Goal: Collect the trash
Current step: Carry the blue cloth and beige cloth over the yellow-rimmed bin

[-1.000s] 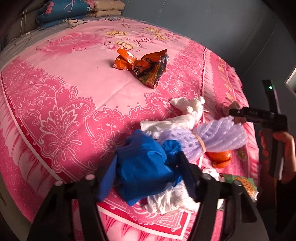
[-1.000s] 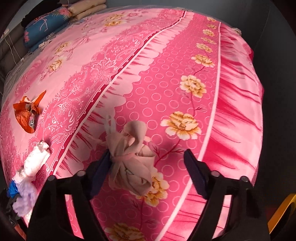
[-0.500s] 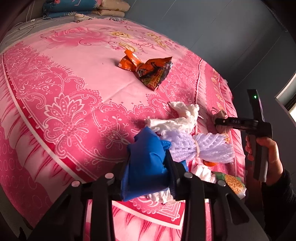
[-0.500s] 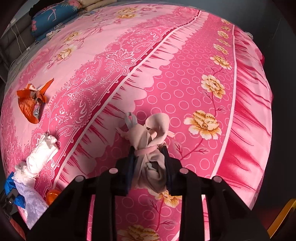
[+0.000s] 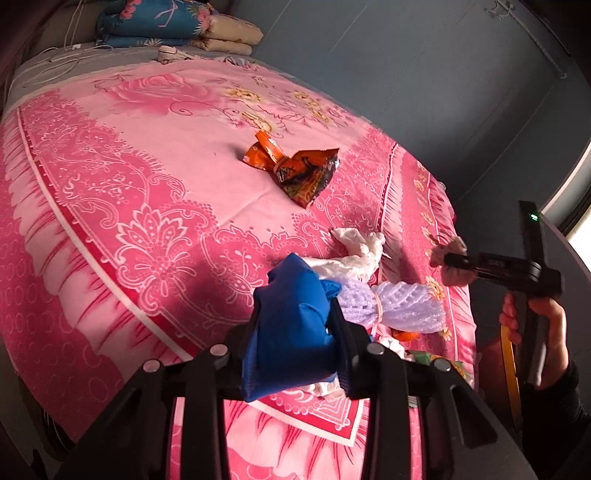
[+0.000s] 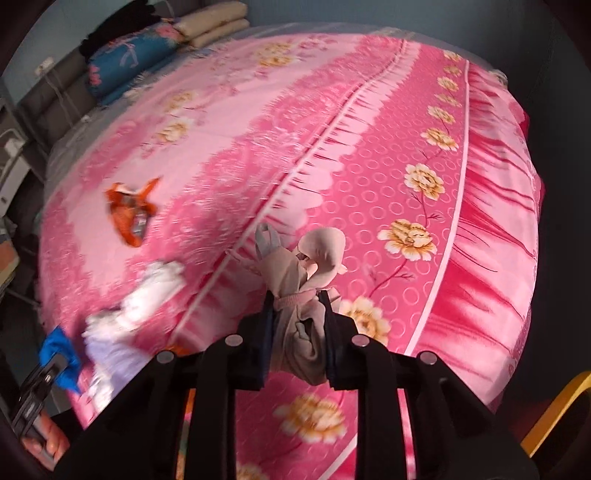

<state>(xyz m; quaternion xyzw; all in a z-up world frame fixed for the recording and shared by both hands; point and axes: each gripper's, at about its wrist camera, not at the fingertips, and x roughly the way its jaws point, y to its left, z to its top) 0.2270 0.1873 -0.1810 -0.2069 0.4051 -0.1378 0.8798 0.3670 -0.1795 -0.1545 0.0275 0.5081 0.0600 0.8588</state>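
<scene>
A bed covered by a pink floral bedspread (image 5: 155,206) fills both wrist views; folded pillows and quilts (image 5: 173,22) are stacked at its far end against a grey wall (image 5: 424,81). Loose trash lies near the bed's near edge. An orange snack wrapper (image 5: 299,170) rests alone on the pale central panel, well apart from the rest. A white crumpled bag (image 5: 354,251) lies just beside a lilac foam net (image 5: 395,310) bound at its waist with a band. The left gripper (image 5: 295,325) clamps a blue bag (image 5: 291,325) between its two pads, the bag bulging above and below the jaws. The right gripper (image 6: 297,332) has its jaws closing tightly on a beige knotted bag (image 6: 299,295), which is pinched at its tied waist and stands above the bedspread's flowered border; the left wrist view shows the same bag at that gripper's tip. A hand (image 5: 535,325) in a dark sleeve grips the right gripper's handle at the bed's edge.
</scene>
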